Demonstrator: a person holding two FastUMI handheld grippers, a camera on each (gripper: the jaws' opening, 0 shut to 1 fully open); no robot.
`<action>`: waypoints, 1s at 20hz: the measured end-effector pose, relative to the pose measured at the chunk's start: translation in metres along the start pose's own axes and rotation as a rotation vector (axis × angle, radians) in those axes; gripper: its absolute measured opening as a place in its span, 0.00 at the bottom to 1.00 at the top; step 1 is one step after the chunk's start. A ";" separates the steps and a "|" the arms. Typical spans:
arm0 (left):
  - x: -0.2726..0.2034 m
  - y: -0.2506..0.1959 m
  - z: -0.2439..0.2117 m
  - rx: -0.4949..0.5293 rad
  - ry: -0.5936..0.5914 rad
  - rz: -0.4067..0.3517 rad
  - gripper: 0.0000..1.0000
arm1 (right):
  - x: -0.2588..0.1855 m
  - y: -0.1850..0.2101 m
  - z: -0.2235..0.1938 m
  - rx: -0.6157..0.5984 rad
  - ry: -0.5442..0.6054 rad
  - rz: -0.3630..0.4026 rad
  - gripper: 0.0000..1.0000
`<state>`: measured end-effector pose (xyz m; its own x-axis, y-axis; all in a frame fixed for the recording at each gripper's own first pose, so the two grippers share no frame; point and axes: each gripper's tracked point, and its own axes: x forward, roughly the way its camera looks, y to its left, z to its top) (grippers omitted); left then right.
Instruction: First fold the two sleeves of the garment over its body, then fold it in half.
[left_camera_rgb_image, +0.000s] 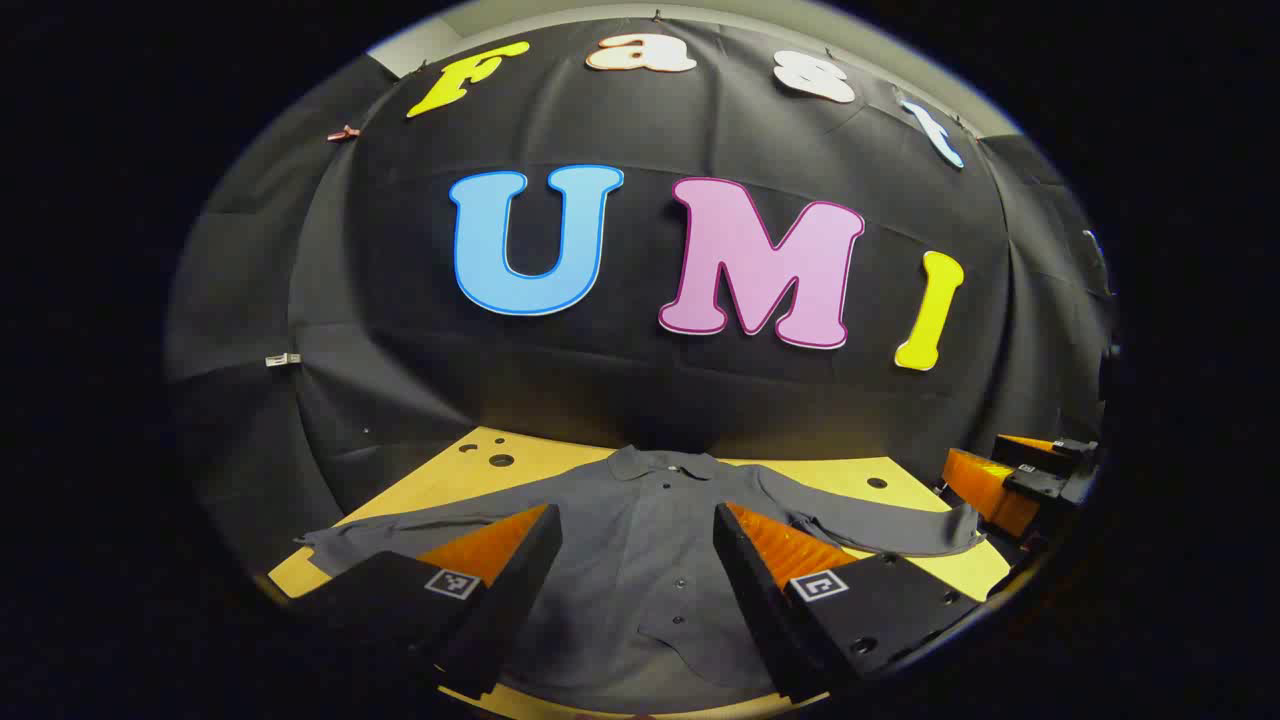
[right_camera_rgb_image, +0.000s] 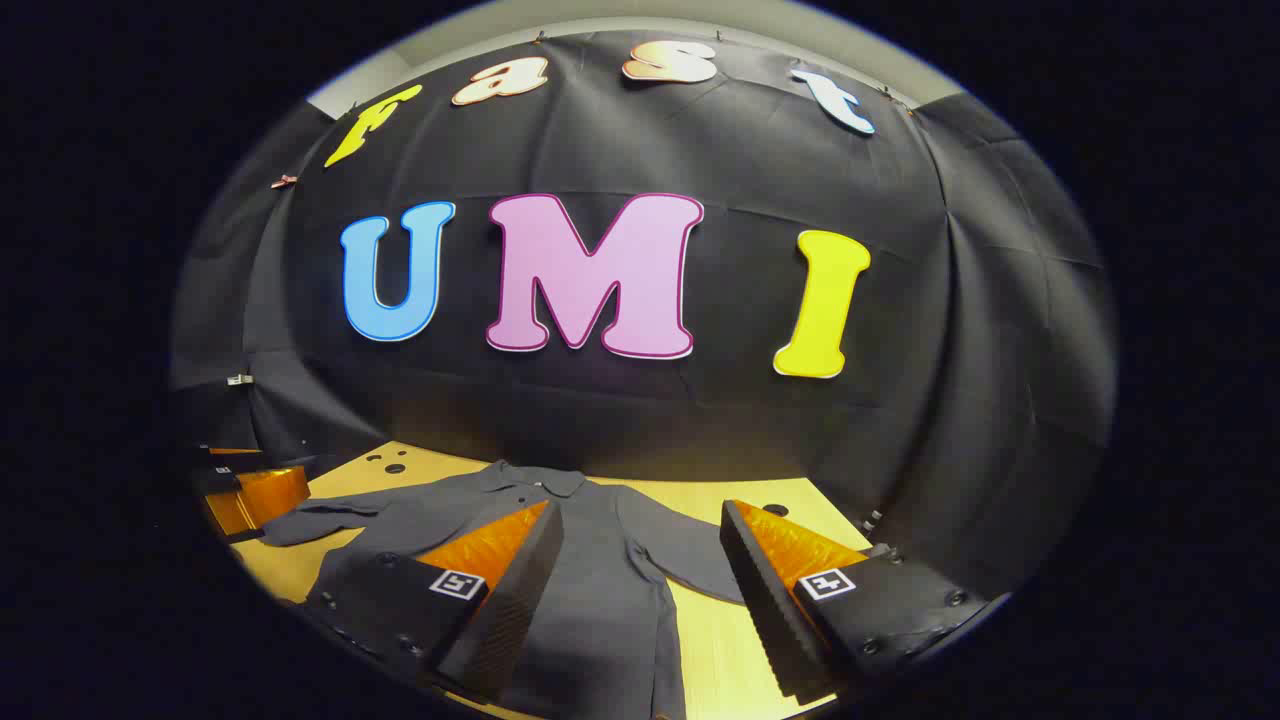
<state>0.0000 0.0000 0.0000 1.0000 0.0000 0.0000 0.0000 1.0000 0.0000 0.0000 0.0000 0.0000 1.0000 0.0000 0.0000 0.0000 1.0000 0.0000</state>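
Both my left gripper (left_camera_rgb_image: 632, 540) and right gripper (right_camera_rgb_image: 640, 535) hang spread above the grey shirt (left_camera_rgb_image: 650, 560). Its sleeves lie unfolded on the wooden table (left_camera_rgb_image: 450, 475), unobstructed.

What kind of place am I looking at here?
Probably a small recording booth, not a home: a black cloth wall hangs behind a light wooden table, a dark grey long-sleeved shirt lies spread flat on it, and two handheld grippers hover open above.

Shirt (left_camera_rgb_image: 640, 560) flat on table (left_camera_rgb_image: 450, 470); booth wall (left_camera_rgb_image: 620, 390) just behind collar.
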 end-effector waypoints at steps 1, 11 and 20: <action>0.001 0.001 -0.001 -0.003 0.001 0.006 0.96 | 0.000 -0.004 0.000 0.004 0.003 -0.005 0.98; 0.003 0.010 0.000 0.064 -0.010 0.041 0.96 | 0.013 -0.021 -0.023 0.093 0.049 -0.007 0.98; 0.014 0.008 0.006 0.092 -0.032 0.044 0.96 | 0.028 -0.027 -0.030 0.072 0.052 -0.012 0.97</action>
<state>0.0139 0.0076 0.0063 0.9985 0.0427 0.0335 -0.0456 0.9948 0.0909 0.0284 -0.0269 -0.0300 0.9986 -0.0096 -0.0524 0.0134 0.9973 0.0720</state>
